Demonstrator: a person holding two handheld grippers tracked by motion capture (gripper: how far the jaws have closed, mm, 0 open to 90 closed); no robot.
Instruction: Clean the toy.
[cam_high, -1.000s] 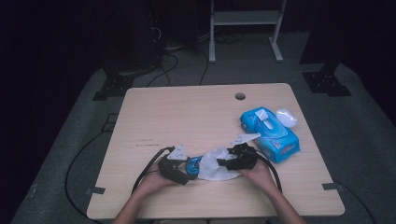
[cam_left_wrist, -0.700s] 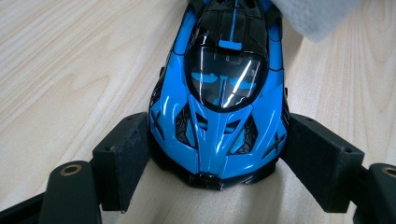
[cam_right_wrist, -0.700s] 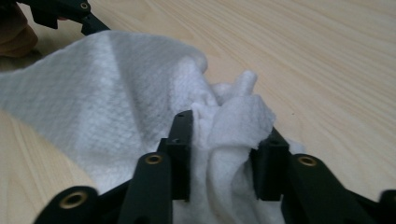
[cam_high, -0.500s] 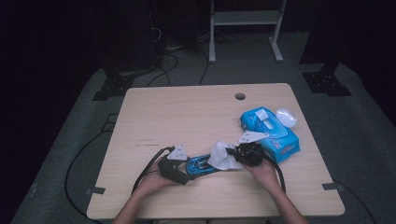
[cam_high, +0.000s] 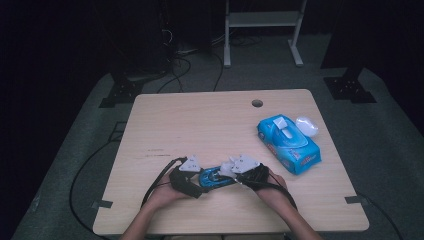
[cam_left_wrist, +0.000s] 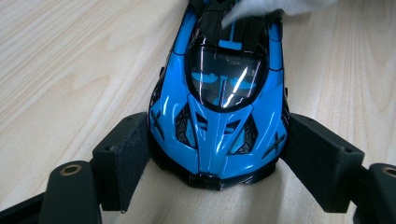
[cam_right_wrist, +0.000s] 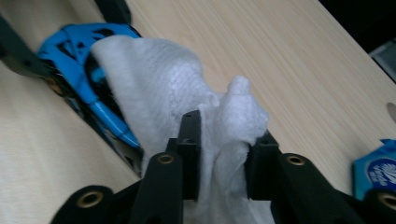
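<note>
The high view shows a pale wooden worktop (cam_high: 200, 130) with a blue toy sports car (cam_high: 216, 178) lying near its front edge, between the person's two hands. The left tool (cam_high: 199, 181) is clamped on the car's nose end: in the left gripper view the two black pads (cam_left_wrist: 122, 158) press against the flanks of the car (cam_left_wrist: 219, 116) just behind its front corners, and the car sits flat on the wood with its dark windscreen facing up. The right tool (cam_high: 239, 176) meets the car's other end. In the right gripper view its jaws have just been opening after a squeeze, and a bunched white wet wipe (cam_right_wrist: 187, 121) still sits pinched between them, draped forward over the car's tail (cam_right_wrist: 88, 56). The same wipe (cam_left_wrist: 275, 7) shows at the top edge of the left gripper view, lying on the car's rear deck. Farther right on the worktop lies a blue pack of wet wipes (cam_high: 289, 144) with its flap lifted, and a white oval lid (cam_high: 306, 126) rests just beside it.
</note>
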